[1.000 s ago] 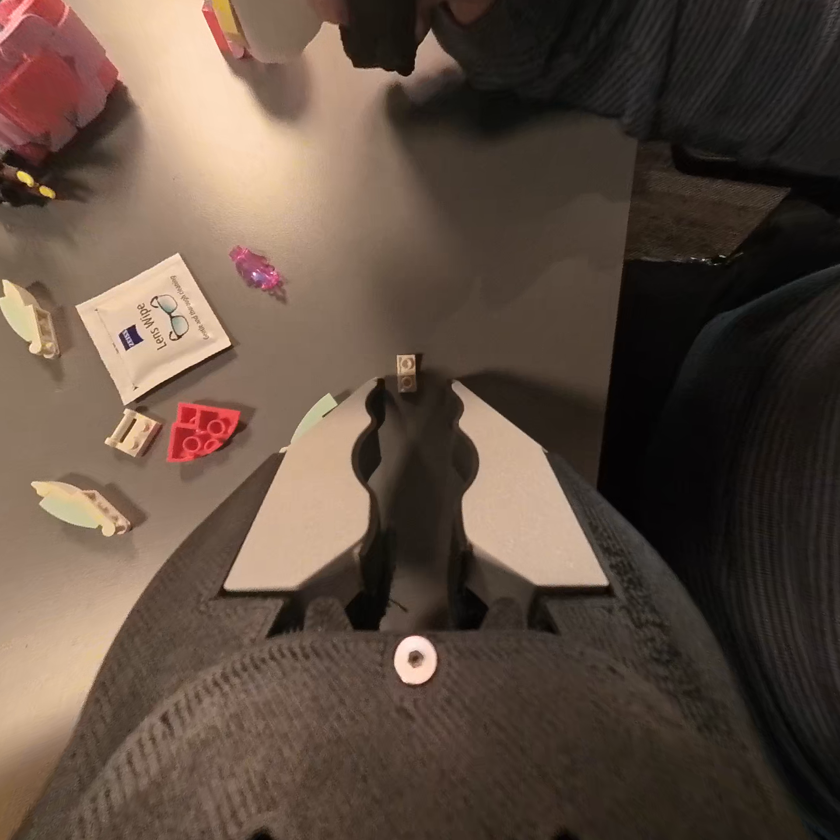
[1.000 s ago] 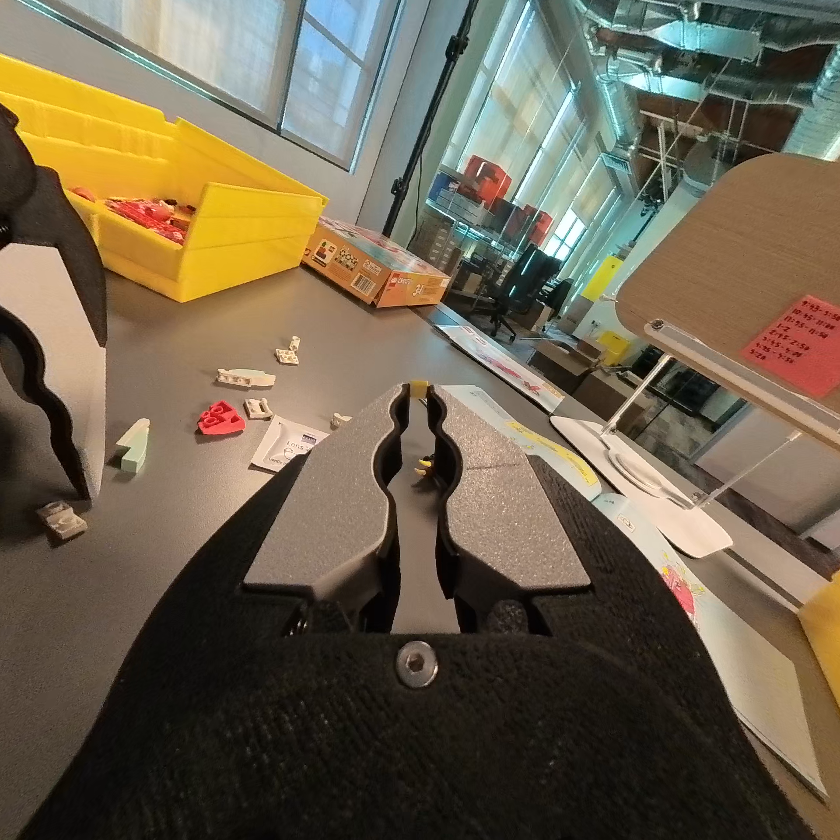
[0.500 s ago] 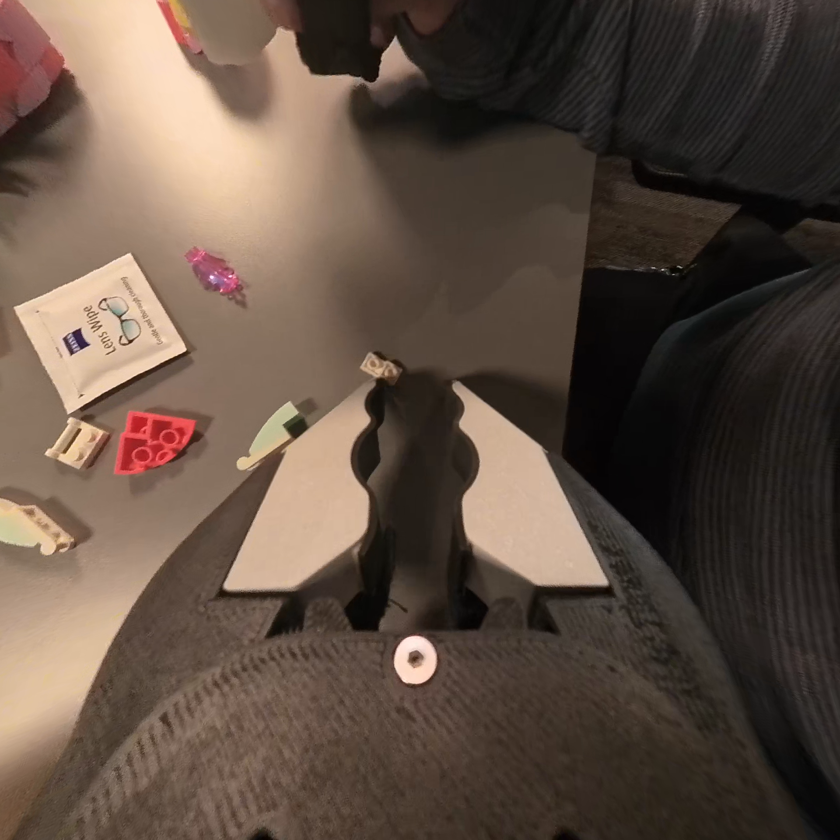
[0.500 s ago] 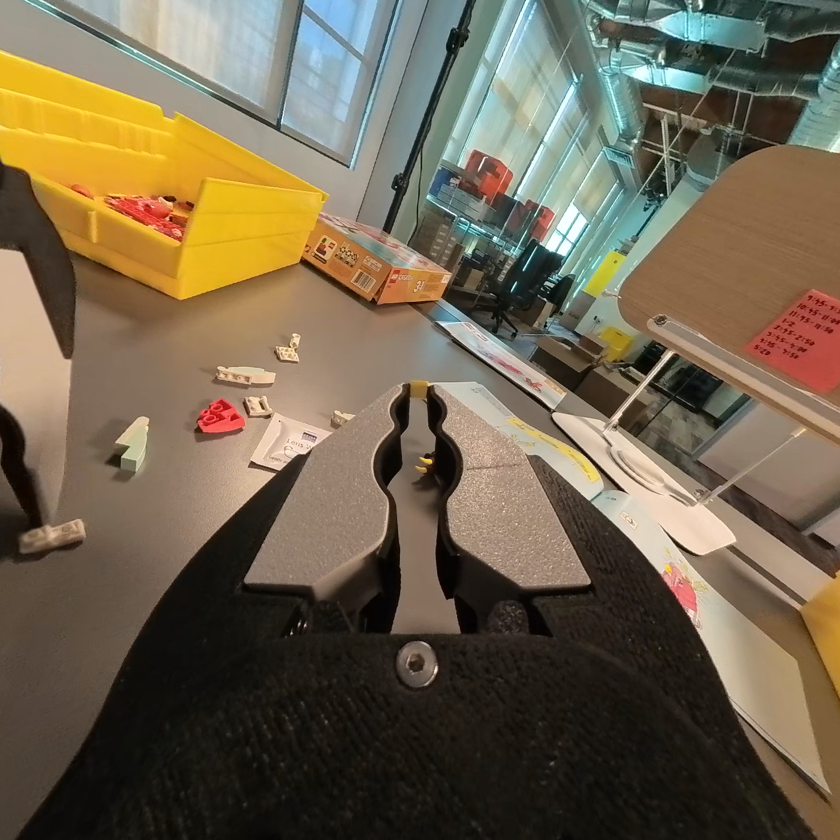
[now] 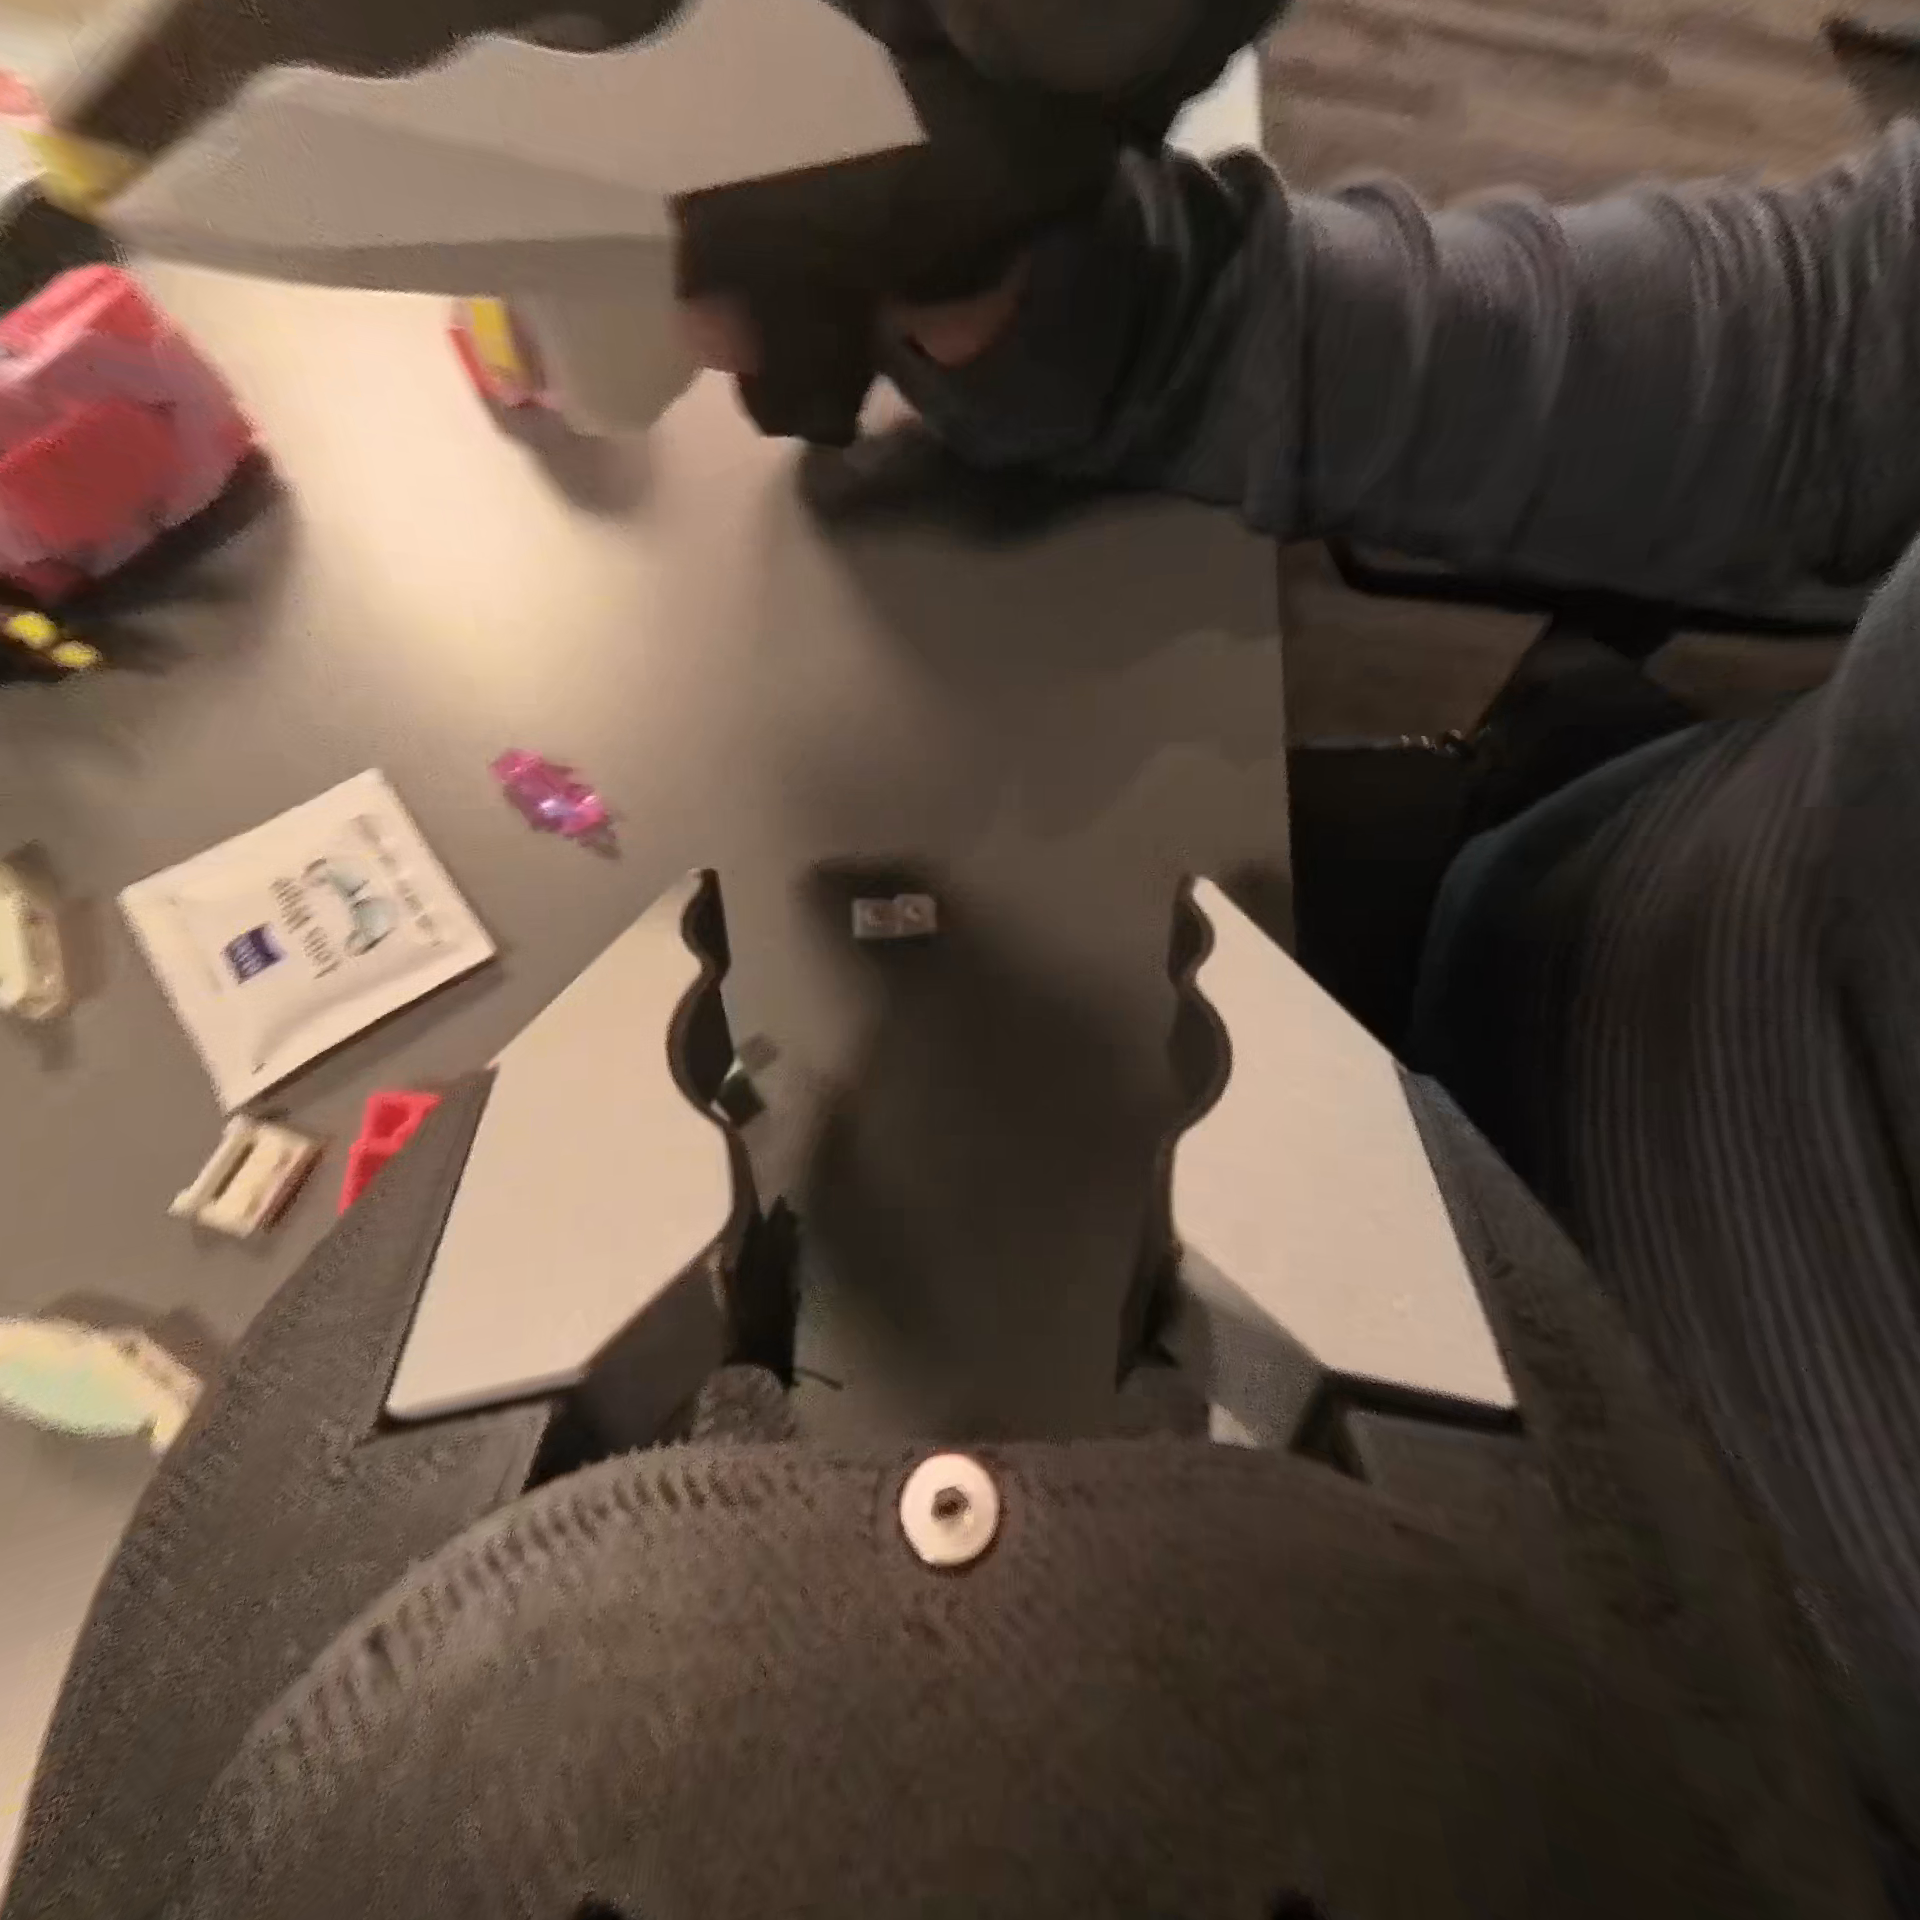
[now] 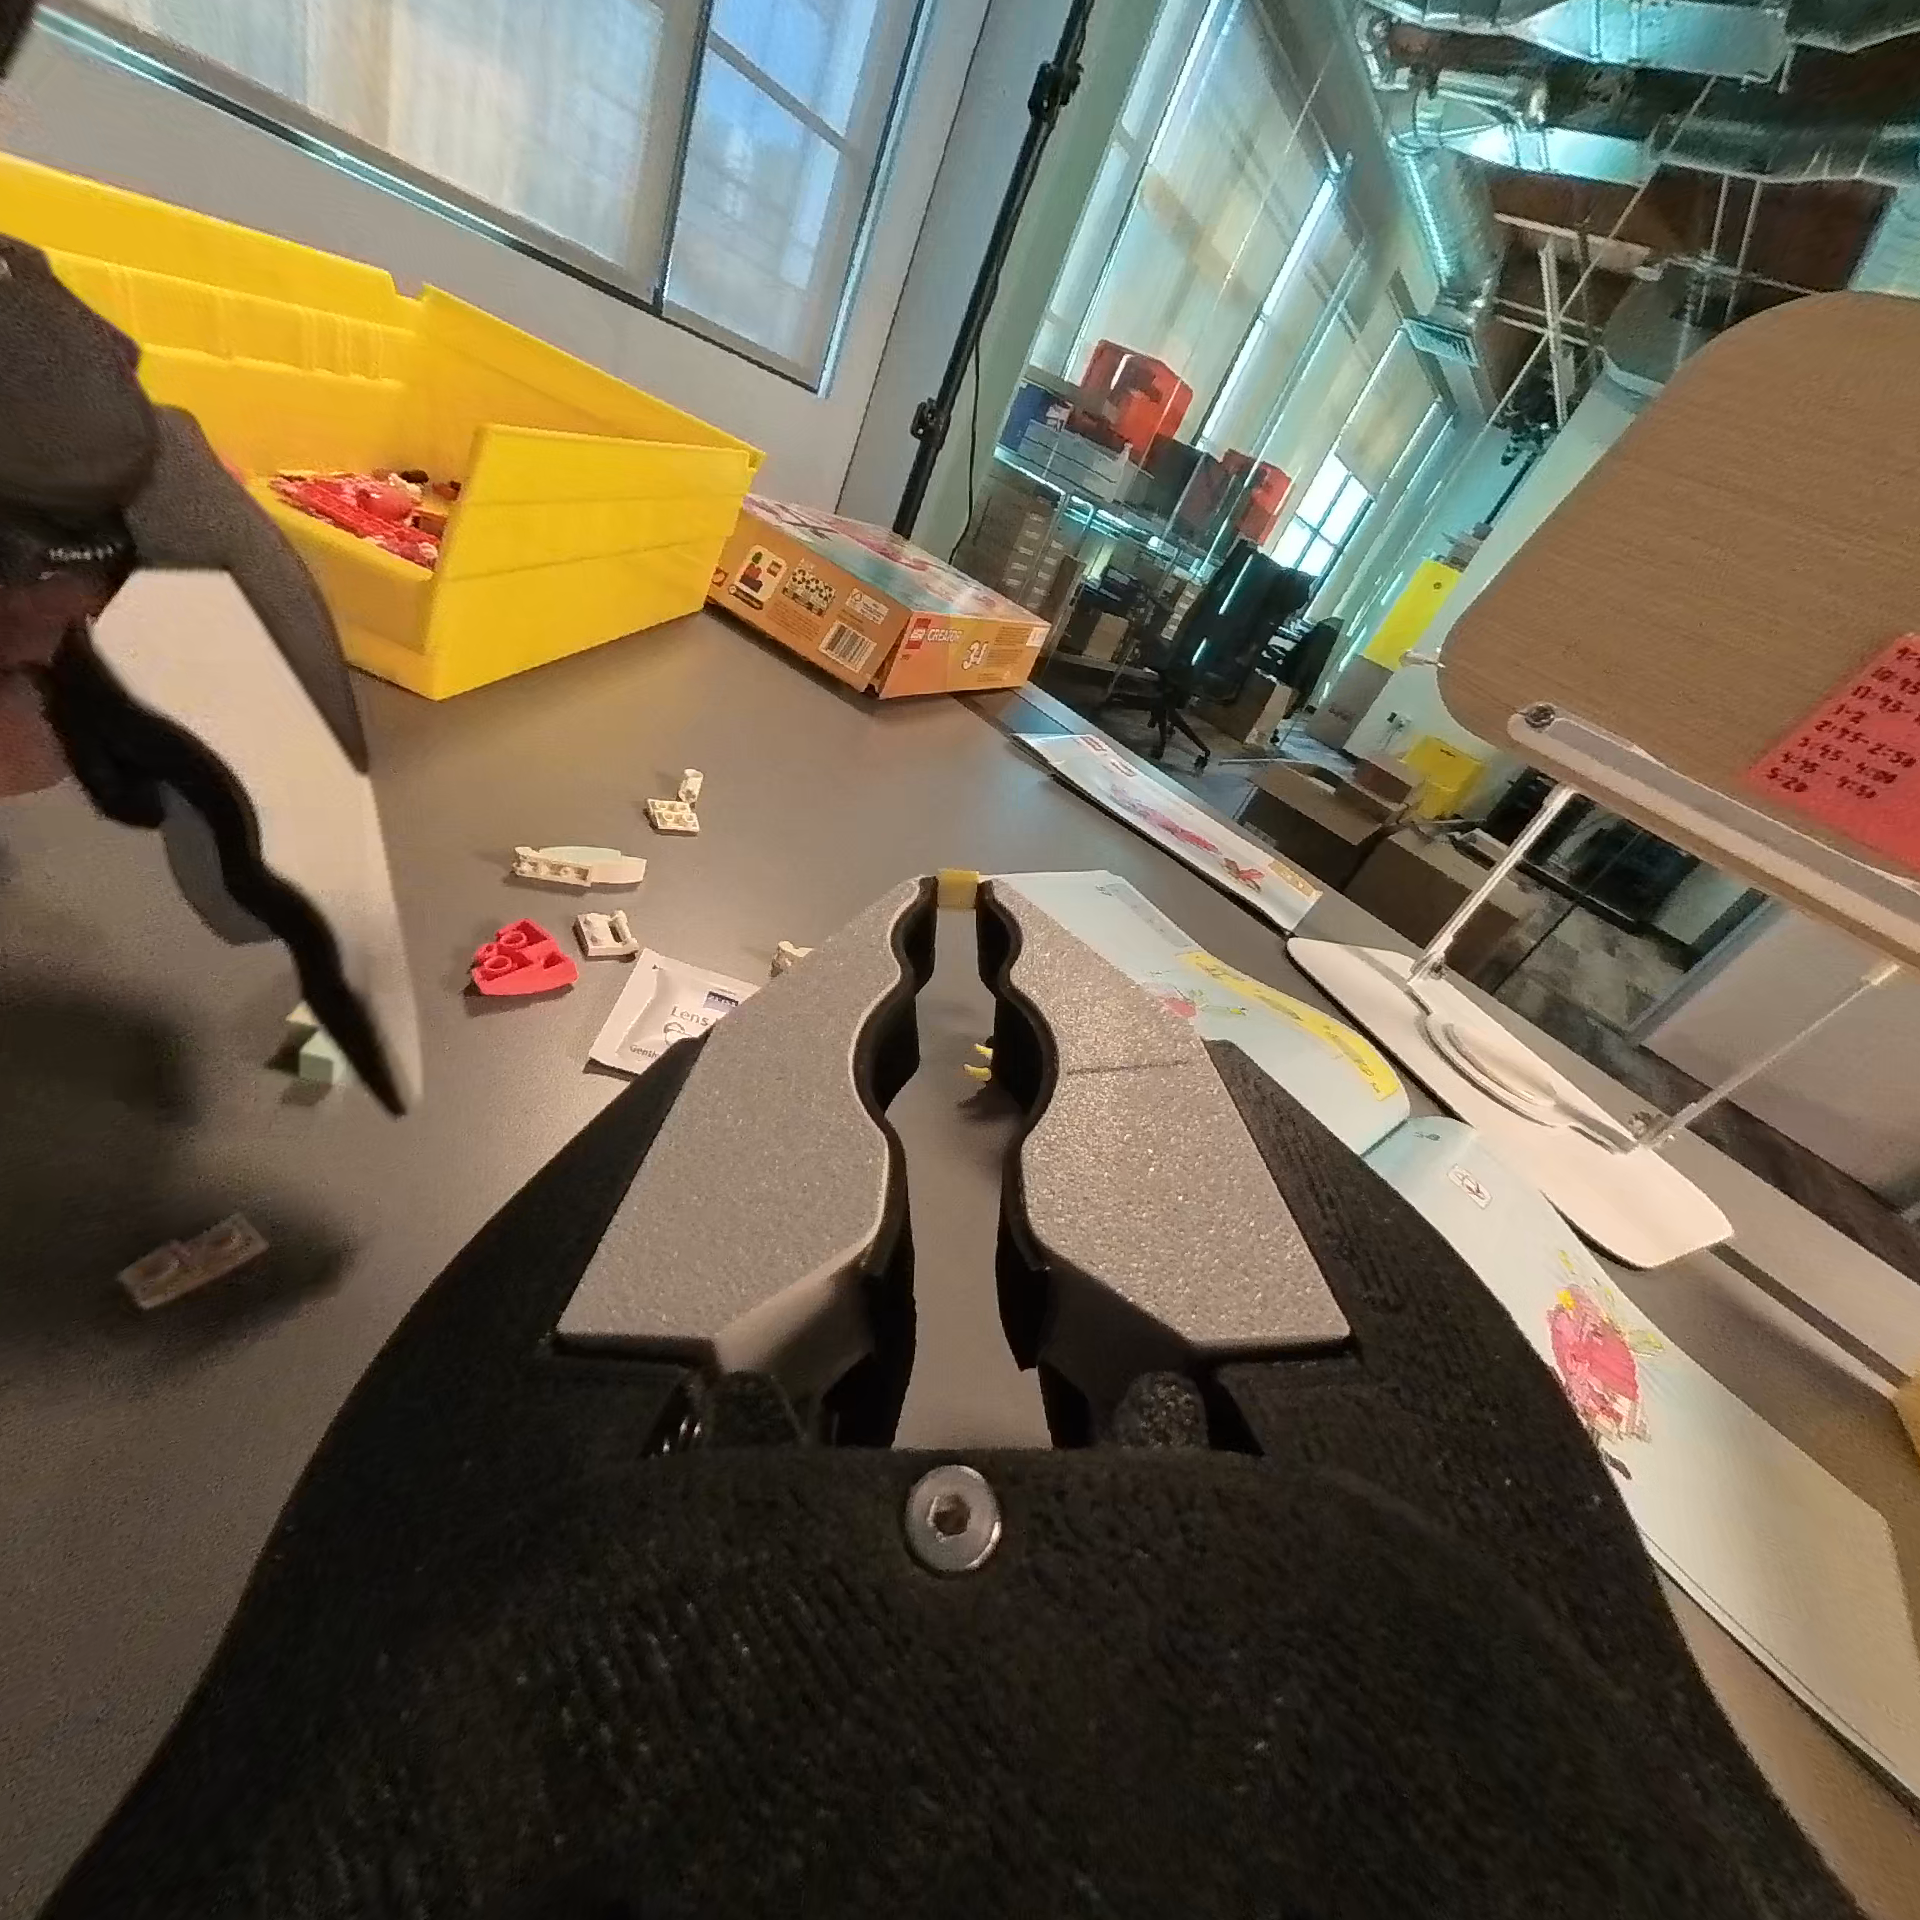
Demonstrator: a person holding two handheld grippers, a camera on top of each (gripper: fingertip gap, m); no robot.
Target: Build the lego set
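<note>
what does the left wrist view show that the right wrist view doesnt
Only the left wrist view: a pink translucent piece, a person's sleeve, and the left gripper open wide. Only the right wrist view: yellow bins, a cardboard box, and a small yellow piece pinched by the right gripper. Both: the red brick, white sachet and small grey plate.

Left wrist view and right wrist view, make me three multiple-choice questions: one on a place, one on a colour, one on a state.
1. Where is the small tan plate?
A. On the grey table, between the left hand-held gripper's fingers, untouched
B. In the yellow bin
C. On the wipe sachet

2. What colour is the small piece at the right hand-held gripper's fingertips?
A. Red
B. Yellow
C. Blue

3. How do the left hand-held gripper's fingers stand?
A. Shut
B. Hidden
C. Wide apart

1 A: it lies flat, clear of both fingers.
2 B: a yellow piece sits pinched at the tips.
3 C: bare table shows between them.
</note>
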